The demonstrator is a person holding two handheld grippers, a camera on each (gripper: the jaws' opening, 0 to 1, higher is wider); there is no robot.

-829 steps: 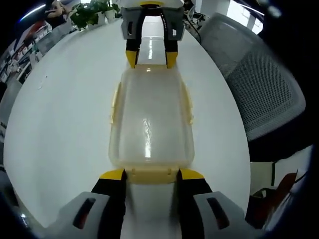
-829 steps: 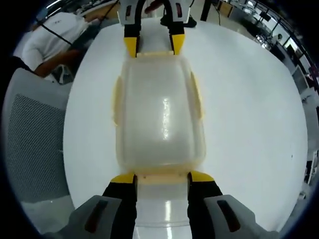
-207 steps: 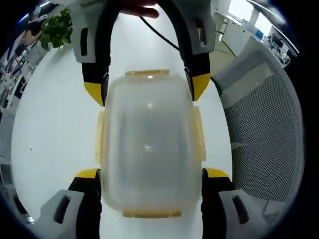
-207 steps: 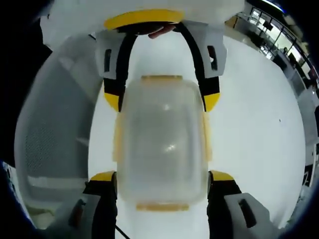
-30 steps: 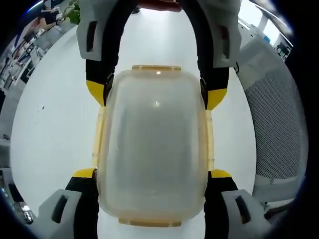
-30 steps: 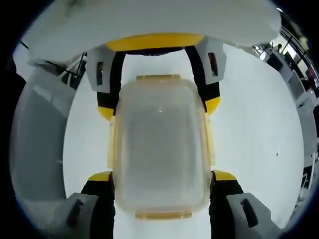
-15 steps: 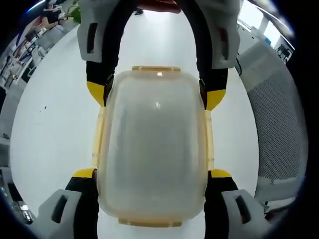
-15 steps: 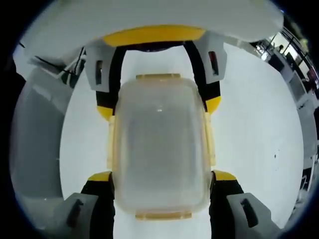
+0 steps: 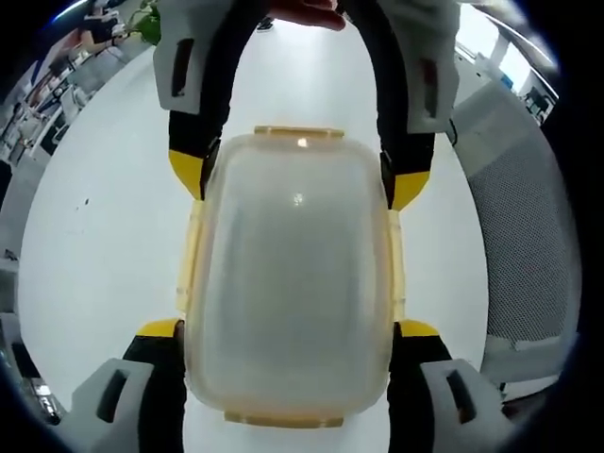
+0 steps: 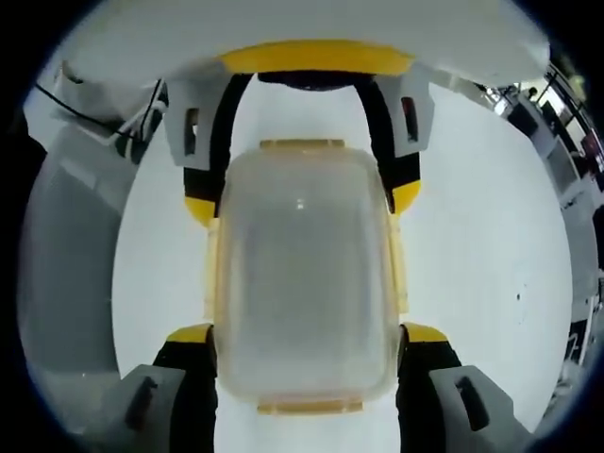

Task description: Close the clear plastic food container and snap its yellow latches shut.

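The clear plastic food container (image 9: 288, 283) lies lid-up on the white table (image 9: 85, 236), with yellow latches along its sides (image 9: 190, 274) and at its ends (image 9: 297, 132). My left gripper (image 9: 288, 330) straddles its near end, yellow fingertips (image 9: 160, 328) pressed against both long sides. My right gripper (image 9: 297, 179) straddles the far end the same way. In the right gripper view the container (image 10: 302, 283) sits between my right gripper (image 10: 307, 332) at the bottom and the left gripper (image 10: 302, 203) opposite. The side latches (image 10: 397, 274) lie flat against the walls.
A grey mesh chair (image 9: 528, 236) stands at the table's right edge, and again at the left (image 10: 61, 283) in the right gripper view. A green plant (image 9: 146, 21) sits at the far end. A hand (image 9: 302, 14) holds the opposite gripper. White clothing (image 10: 283, 28) hangs overhead.
Almost nothing: both grippers stay clamped across the container's sides. The views have shifted very slightly.
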